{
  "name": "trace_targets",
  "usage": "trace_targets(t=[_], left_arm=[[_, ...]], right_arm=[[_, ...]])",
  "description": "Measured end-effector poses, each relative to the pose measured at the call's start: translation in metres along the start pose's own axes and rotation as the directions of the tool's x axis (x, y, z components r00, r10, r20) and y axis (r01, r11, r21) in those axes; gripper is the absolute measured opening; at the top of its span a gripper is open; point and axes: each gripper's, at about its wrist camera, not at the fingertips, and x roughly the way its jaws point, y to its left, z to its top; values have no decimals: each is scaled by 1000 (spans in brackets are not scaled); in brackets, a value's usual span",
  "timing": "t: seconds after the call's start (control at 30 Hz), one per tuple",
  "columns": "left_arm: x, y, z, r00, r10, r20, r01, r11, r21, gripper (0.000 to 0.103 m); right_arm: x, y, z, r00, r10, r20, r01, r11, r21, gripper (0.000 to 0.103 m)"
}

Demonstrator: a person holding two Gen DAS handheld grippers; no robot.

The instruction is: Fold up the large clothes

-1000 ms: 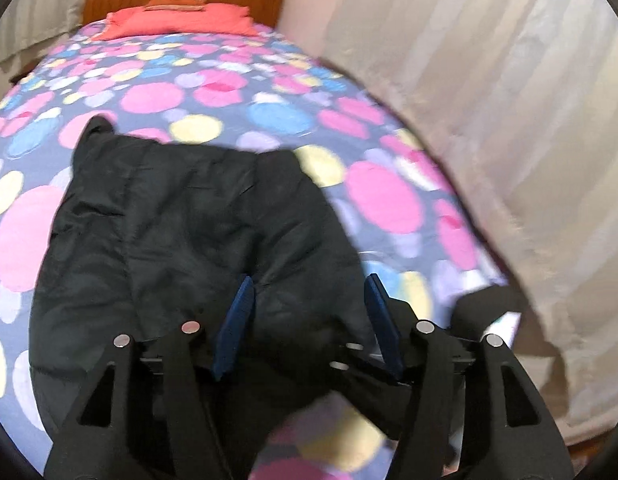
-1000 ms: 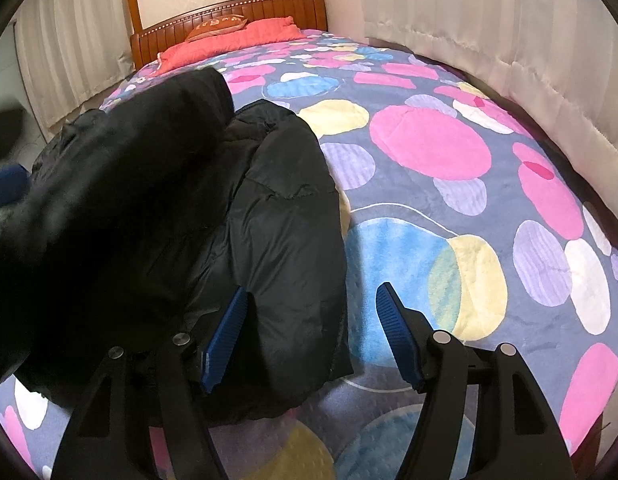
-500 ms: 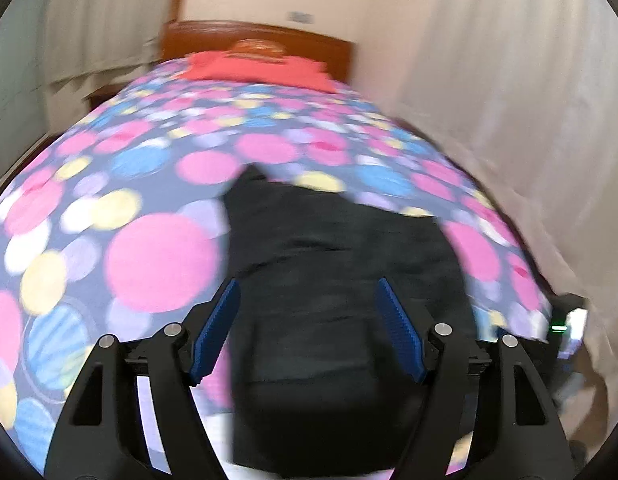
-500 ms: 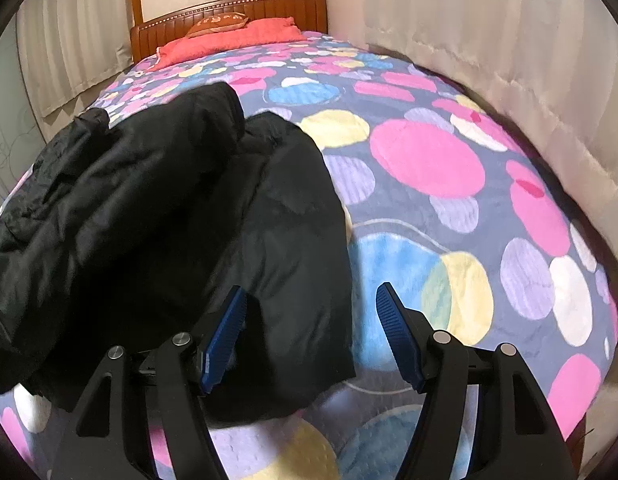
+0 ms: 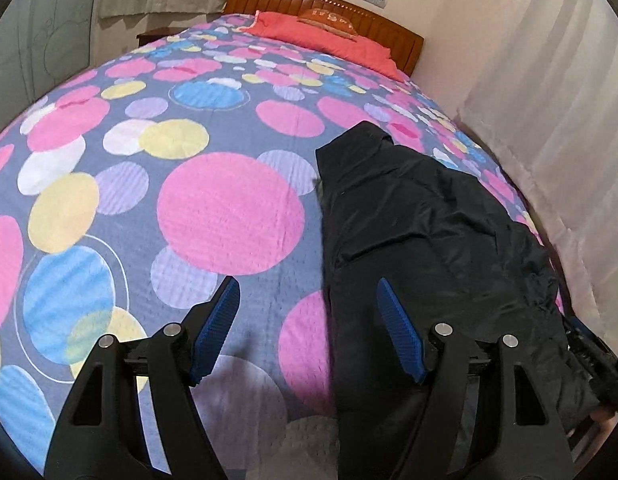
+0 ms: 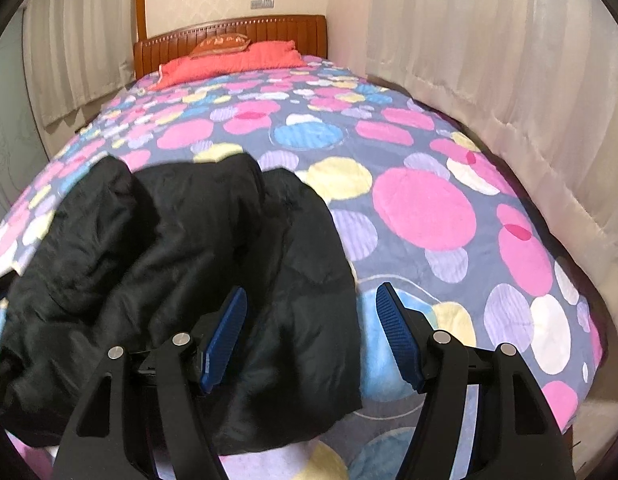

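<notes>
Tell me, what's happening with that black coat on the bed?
A person holding a gripper in each hand is folding a black jacket on the spotted bedspread. Right now neither gripper grips it. The left gripper has just been opening its fingers and hangs beside the jacket's edge. The right gripper hangs open over the jacket's other side.

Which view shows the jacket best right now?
The right wrist view: the jacket fills the left half, its folds and near hem visible. The left wrist view shows the jacket only as a narrow strip at the right, its far edge cut off.
</notes>
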Motion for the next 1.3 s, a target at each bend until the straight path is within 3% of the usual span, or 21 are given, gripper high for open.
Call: trace_targets(t=[0.1, 0.57, 1.13, 1.17, 1.2, 1.27, 1.3], left_arm=[[4, 1, -2, 1000, -28, -5, 28, 999, -18, 79], [23, -5, -2, 993, -113, -33, 111, 992, -59, 79], [34, -18, 2, 995, -88, -45, 88, 996, -4, 79], [35, -18, 1, 995, -86, -43, 86, 996, -2, 79], [35, -19, 0, 995, -87, -42, 87, 996, 1, 79], [36, -21, 0, 994, -96, -47, 97, 995, 7, 79], [36, -23, 0, 995, -94, -46, 94, 996, 11, 79]], right_arm=[[-6, 5, 8, 999, 45, 17, -45, 999, 25, 67], [9, 47, 18, 977, 211, -17, -210, 977, 46, 74], [41, 57, 7, 964, 242, -107, -236, 970, 61, 74], [42, 59, 6, 963, 246, -114, -242, 969, 52, 71], [44, 61, 4, 960, 253, -119, -250, 968, 38, 50], [47, 69, 1, 950, 278, -141, -280, 960, 5, 24], [46, 73, 0, 954, 267, -136, -272, 962, -20, 16]])
